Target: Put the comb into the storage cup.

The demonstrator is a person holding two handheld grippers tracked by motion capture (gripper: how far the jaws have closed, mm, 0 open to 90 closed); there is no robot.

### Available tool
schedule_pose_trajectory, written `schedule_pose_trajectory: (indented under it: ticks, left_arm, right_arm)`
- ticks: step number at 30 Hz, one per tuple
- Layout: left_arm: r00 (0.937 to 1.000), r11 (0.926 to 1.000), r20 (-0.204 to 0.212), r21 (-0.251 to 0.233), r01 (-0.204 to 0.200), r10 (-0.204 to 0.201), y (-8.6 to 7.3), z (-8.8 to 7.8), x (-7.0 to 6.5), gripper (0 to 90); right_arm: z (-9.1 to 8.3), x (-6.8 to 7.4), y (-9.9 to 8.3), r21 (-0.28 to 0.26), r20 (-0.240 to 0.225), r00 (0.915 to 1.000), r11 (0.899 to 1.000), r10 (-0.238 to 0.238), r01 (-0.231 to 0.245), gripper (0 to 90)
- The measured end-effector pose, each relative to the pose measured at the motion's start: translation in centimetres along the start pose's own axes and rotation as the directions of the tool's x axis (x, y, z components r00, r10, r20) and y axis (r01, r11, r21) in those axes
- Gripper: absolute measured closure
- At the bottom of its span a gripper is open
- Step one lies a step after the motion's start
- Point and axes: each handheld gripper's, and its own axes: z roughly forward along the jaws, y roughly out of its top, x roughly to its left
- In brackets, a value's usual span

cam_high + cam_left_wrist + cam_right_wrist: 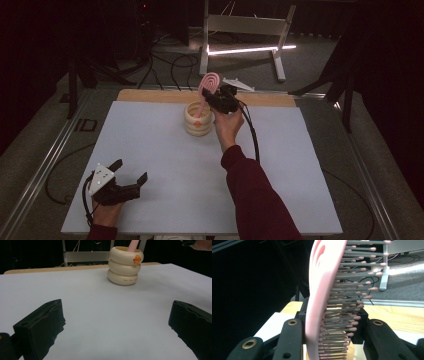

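Note:
A pink hairbrush (pixel 210 82) stands tilted in a cream ringed holder (pixel 197 122) at the back middle of the white table, handle down inside it. My right gripper (pixel 218 97) is shut on the brush's head just above the holder's rim. In the right gripper view the brush (pixel 322 290) sits edge-on between the jaws, its back against one jaw and its bristles toward the other. My left gripper (pixel 131 172) rests open near the front left corner, nothing between its jaws. The left gripper view shows the holder (pixel 125 267) far ahead, with an orange mark near its rim.
The white table board (pixel 150 140) has a wooden strip (pixel 150 96) along its back edge. Behind it stand a white metal frame (pixel 245 25) and a lit strip on the floor, with cables (pixel 170 62) running across the carpet. Metal rails flank the table.

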Motion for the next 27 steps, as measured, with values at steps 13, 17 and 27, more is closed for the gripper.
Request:
schedule_pose_trajectory:
  ticks: [13,17,27]
  left_arm:
    - [1.0,1.0,-0.002,-0.003,0.002,-0.002,0.01,-0.05,0.04,0.7]
    - [1.0,1.0,-0.002,-0.003,0.002,-0.002,0.0,-0.05,0.04,0.7]
    - [1.0,1.0,-0.001,-0.004,0.003,-0.003,0.0,-0.04,0.03,0.7]
  right_arm:
    - [0.33,0.28,-0.35,0.016,-0.008,1.0,1.0,-0.004,0.004,63.7]
    - [0.46,0.34,-0.49,0.019,-0.004,1.0,1.0,-0.008,0.008,63.7]
    - [0.58,0.3,-0.65,0.019,0.002,0.9999,1.0,-0.01,0.01,63.7]
